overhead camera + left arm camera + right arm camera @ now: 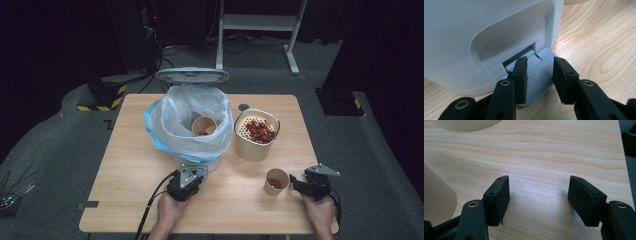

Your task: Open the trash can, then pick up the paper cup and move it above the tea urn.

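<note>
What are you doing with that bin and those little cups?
A person works two tools at a wooden table. The left hand-held gripper sits over the foot pedal of the white bin, whose lid stands open, with one paper cup already inside. The right hand-held gripper waits open beside another cup of red bits.

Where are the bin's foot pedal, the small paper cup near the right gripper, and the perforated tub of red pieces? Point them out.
foot pedal (541, 75), left gripper view, ribbed top.
small paper cup (276, 182), high view, outer wall.
perforated tub (252, 147), high view, front wall.
</note>
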